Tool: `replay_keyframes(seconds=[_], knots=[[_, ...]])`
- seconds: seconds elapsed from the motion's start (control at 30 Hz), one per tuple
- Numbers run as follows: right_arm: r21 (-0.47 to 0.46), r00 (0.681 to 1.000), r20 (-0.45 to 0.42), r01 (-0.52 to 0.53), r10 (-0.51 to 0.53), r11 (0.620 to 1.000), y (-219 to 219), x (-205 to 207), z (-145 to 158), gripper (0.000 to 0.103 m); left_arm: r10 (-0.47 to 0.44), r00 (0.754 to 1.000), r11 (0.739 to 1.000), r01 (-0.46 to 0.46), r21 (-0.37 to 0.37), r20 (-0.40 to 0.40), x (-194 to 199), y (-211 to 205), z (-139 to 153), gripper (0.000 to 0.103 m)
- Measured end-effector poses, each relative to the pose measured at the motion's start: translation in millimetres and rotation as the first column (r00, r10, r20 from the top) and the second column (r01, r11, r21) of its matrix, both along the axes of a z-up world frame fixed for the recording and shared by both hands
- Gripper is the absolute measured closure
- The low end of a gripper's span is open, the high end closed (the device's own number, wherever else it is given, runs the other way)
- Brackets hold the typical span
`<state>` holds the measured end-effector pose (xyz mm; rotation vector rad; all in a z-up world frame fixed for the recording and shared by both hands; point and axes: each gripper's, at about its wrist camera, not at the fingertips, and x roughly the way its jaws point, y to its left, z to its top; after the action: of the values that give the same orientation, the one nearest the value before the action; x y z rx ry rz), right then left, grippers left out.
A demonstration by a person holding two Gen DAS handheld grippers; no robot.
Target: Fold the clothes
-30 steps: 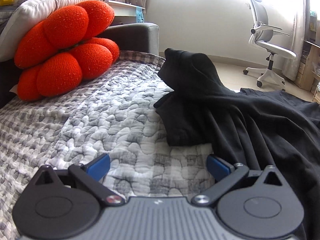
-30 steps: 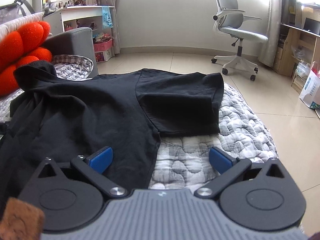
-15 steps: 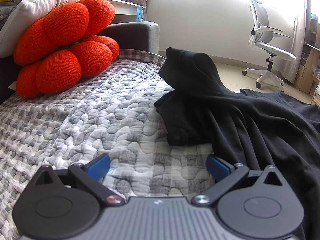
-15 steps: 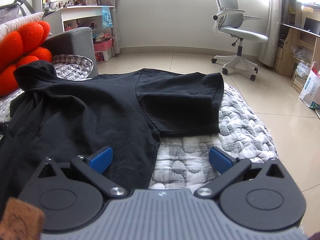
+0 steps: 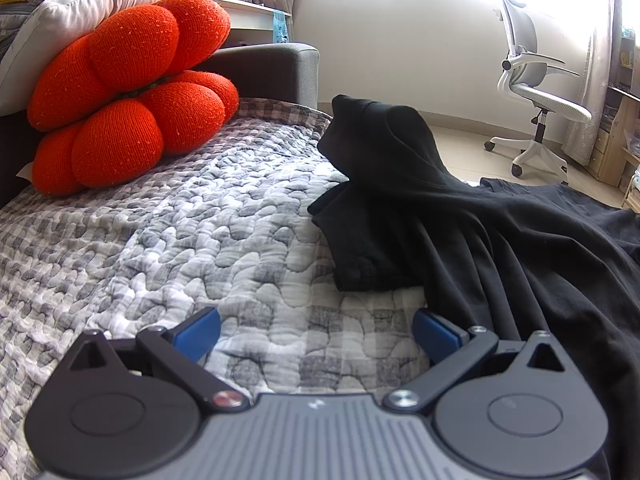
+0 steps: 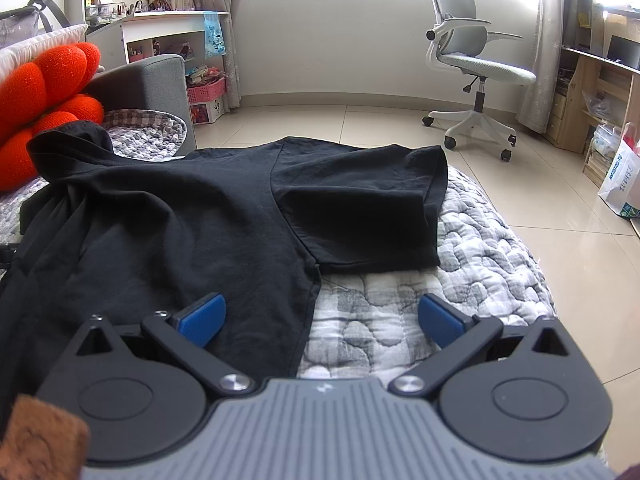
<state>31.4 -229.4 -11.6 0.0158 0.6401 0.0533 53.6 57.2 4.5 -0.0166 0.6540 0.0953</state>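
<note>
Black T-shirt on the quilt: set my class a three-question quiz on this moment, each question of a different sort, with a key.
1. True or false: the left gripper grips the black T-shirt.
2. Which sleeve lies flat? A) the one near the office chair B) the one near the orange cushion
3. Fill in: the right gripper is ___.

Key: 1 false; 2 A; 3 open.

One black shirt (image 6: 192,216), one orange cushion (image 5: 128,92), one office chair (image 6: 476,60)

Grey quilted bed (image 5: 192,240): black T-shirt (image 6: 192,232) spread on it, orange cushion (image 5: 128,92) at head
</note>
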Motion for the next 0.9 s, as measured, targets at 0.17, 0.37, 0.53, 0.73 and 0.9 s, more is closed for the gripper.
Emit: replay_keyframes(seconds=[0.17, 0.37, 0.53, 0.73, 0.9], knots=[[0.0, 1.0, 0.0, 0.0, 0.0, 1.0, 0.0, -0.1, 0.0, 0.0, 0.001, 1.0, 1.0, -0.001, 0.002, 0.0, -1.8, -1.8, 0.3, 0.0], [0.0, 1.0, 0.0, 0.0, 0.0, 1.0, -0.3, -0.3, -0.1, 0.0, 0.001, 1.0, 1.0, -0.001, 0.0, 0.0, -1.2, -1.5, 0.2, 0.0], [0.0, 1.0, 0.0, -0.001, 0.001, 1.0, -0.6, -0.4, -0.1, 0.0, 0.0, 1.0, 1.0, 0.0, 0.0, -0.001, -0.4, -0.6, 0.2, 0.0], [0.0, 1.0, 0.0, -0.001, 0.001, 1.0, -1.3, -0.6, -0.4, 0.0, 0.0, 1.0, 1.0, 0.0, 0.0, 0.0, -0.3, -0.2, 0.1, 0.0], [-0.001, 1.0, 0.0, -0.002, 0.002, 1.0, -2.0, -0.8, -0.5, 0.0, 0.0, 1.0, 1.0, 0.0, 0.0, 0.0, 0.1, 0.0, 0.0, 0.0]])
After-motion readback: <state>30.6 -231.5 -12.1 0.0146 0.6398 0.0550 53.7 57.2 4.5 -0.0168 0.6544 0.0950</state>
